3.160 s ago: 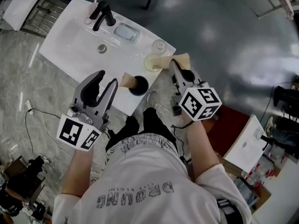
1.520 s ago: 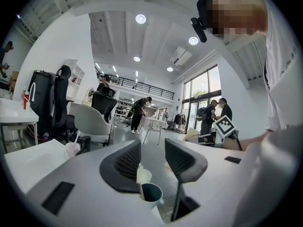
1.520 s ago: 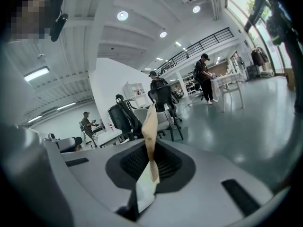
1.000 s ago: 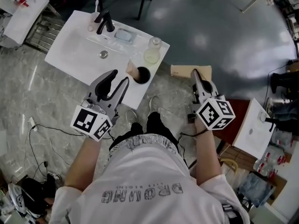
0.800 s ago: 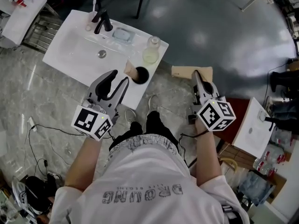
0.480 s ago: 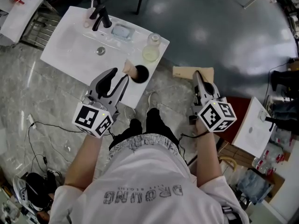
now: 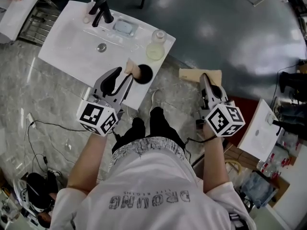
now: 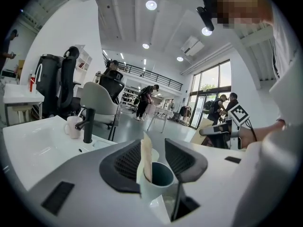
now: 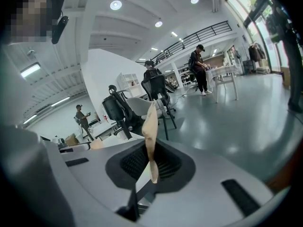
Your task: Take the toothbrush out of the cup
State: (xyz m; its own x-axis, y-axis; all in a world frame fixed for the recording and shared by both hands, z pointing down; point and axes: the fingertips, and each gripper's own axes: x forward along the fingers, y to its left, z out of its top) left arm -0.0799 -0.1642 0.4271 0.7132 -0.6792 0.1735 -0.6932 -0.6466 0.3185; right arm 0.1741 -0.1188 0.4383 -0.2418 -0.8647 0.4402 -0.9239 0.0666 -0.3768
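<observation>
Jaws, L gripper (image 7: 123, 76): wide apart. In the left gripper view we see the pale blue cup (image 7: 143, 74) between them; can't tell if the pads touch it. In the head view the cup stands at the lower right edge of the white basin top (image 7: 67, 51), just above frame centre. A tan flat piece (image 7: 129, 67) stands in it, at the cup's left rim.

Jaws, R gripper (image 7: 206, 80): narrow, pinched on a tan toothbrush pack (image 7: 194, 74). The pack is outside the cup and well apart from it, right of centre, over the grey floor (image 7: 230, 28).

Upper left of the head view, we note:
- black tap (image 7: 101, 11)
- white mug (image 7: 88, 19)
- blue soap dish (image 7: 123, 28)
- clear bottle (image 7: 156, 46) by the basin's right edge
</observation>
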